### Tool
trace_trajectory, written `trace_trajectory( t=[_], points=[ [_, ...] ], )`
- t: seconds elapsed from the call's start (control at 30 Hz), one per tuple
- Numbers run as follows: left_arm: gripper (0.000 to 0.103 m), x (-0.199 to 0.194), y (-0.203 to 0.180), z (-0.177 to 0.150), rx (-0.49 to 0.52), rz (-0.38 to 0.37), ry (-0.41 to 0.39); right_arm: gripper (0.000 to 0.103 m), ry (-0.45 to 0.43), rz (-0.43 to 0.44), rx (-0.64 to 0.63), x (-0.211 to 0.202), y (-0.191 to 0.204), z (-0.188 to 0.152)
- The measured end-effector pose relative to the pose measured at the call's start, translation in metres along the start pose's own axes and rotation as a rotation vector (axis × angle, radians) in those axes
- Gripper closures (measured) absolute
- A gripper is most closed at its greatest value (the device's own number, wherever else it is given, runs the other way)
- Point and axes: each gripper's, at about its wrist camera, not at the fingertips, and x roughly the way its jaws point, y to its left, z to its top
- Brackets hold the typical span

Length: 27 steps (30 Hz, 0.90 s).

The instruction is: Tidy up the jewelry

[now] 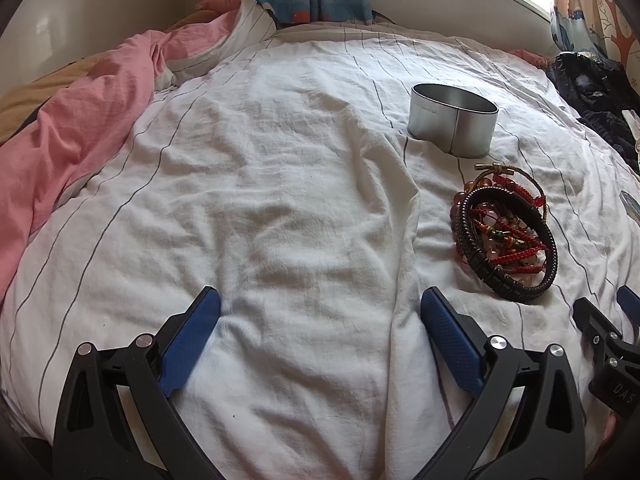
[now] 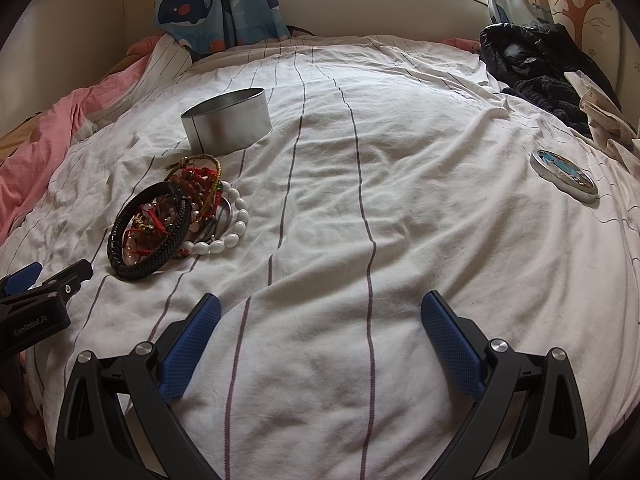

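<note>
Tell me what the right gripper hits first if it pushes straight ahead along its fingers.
Most likely only the striped white sheet. The right gripper is open; the bracelet pile and tin sit left of its line, the lid right. Depth is uncertain.

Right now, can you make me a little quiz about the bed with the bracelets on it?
1. True or false: the silver tin has its lid on.
2. Which bracelet lies at the edge of the bracelet pile, on the side away from the left gripper? A) white bead bracelet B) black braided bracelet C) a blue one
3. Fill in: the round lid lies on the striped ____, apart from the tin.

Key:
1. False: the tin is open, and neither gripper holds anything; the right gripper is open too.
2. A
3. sheet
</note>
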Motion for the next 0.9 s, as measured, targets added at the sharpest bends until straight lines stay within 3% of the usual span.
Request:
trace_trajectory(
  t=[0.9],
  points=[
    [0.006,-0.0024,-0.0024,0.0007,-0.002,0.02,-0.01,0.007,0.011,-0.013,-0.011,0.0033,0.0029,-0.0003]
  ],
)
